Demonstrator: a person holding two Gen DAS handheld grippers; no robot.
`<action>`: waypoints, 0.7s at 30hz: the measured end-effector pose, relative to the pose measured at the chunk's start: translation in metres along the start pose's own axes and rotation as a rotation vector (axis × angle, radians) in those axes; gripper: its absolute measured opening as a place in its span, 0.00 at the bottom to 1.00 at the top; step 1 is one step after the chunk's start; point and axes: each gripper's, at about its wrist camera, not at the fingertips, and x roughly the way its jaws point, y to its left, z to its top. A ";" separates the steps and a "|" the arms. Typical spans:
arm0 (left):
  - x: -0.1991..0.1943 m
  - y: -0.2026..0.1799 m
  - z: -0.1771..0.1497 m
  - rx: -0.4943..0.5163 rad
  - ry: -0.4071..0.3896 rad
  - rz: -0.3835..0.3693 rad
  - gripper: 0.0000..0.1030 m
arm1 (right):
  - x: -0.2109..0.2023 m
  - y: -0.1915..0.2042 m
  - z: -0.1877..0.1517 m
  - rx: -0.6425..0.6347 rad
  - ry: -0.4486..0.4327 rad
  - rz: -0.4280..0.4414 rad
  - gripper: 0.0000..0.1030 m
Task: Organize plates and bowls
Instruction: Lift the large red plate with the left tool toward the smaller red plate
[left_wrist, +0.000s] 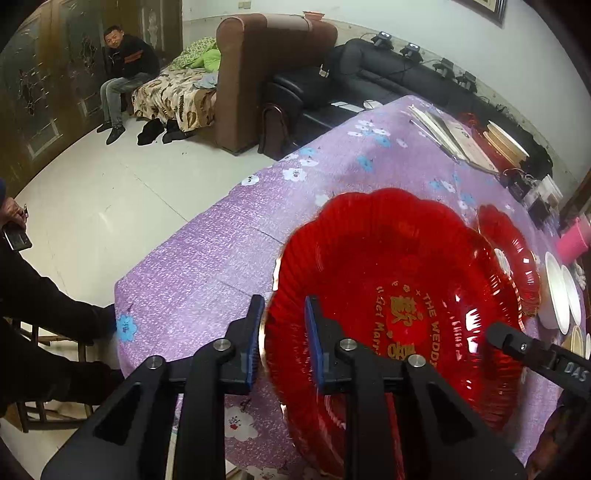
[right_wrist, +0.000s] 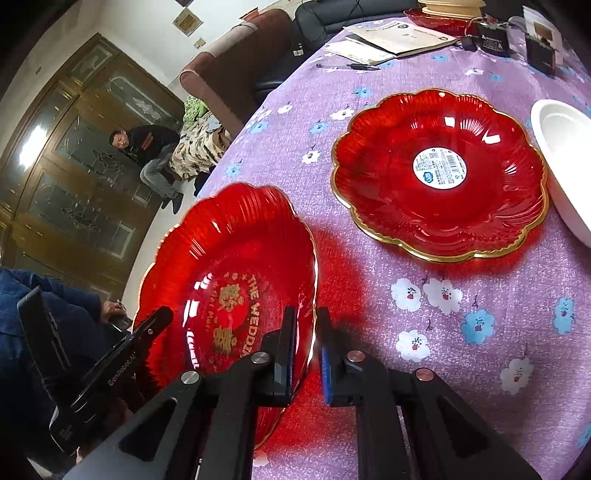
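A red scalloped plate with gold lettering (left_wrist: 388, 295) (right_wrist: 229, 280) is held tilted above the purple tablecloth by both grippers. My left gripper (left_wrist: 284, 314) is shut on its left rim. My right gripper (right_wrist: 306, 325) is shut on its right rim, and one of its fingers (left_wrist: 506, 338) shows in the left wrist view. A second red plate with a gold rim and a white sticker (right_wrist: 439, 173) (left_wrist: 513, 258) lies flat on the table farther right. A white bowl (right_wrist: 565, 147) sits beside it, and white plates (left_wrist: 557, 291) show in the left wrist view.
The table (left_wrist: 207, 266) has a purple flowered cloth; its edge runs close on the left. Papers and a pen (right_wrist: 384, 40), dark boxes (right_wrist: 491, 37) and stacked dishes (left_wrist: 506, 144) lie at the far end. A pink object (left_wrist: 574, 238) is at right. A man sits on a bed (left_wrist: 125, 70).
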 end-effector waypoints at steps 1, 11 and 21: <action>-0.004 0.001 0.000 -0.004 -0.009 0.008 0.28 | -0.002 0.001 0.000 -0.004 -0.001 0.007 0.33; -0.071 -0.006 0.016 -0.024 -0.197 -0.050 0.82 | -0.062 -0.022 -0.011 0.079 -0.155 0.088 0.75; -0.042 -0.150 0.067 0.206 -0.049 -0.270 0.82 | -0.102 -0.095 0.004 0.291 -0.279 0.117 0.81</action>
